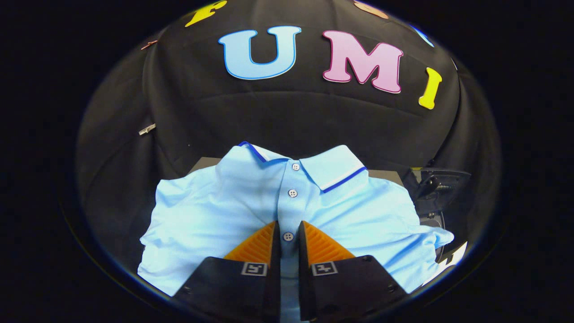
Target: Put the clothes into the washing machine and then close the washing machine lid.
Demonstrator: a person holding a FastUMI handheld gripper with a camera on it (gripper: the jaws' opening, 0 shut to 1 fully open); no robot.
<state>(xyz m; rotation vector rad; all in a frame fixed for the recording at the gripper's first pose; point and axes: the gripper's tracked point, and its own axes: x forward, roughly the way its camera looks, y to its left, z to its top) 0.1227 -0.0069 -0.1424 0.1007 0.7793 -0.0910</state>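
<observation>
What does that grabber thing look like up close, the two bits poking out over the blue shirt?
The gripper has two fingers faced with orange, ridged, wedge-shaped pads. Each sits in a chunky matte black housing bearing a small square black-and-white marker near the pad's base. The two sides mirror each other.

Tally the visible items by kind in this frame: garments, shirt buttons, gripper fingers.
Light blue polo shirt with navy-edged collar: 1
White buttons on its placket: 3
Orange ribbed gripper fingers, nearly closed around the placket: 2
Total: 6
</observation>
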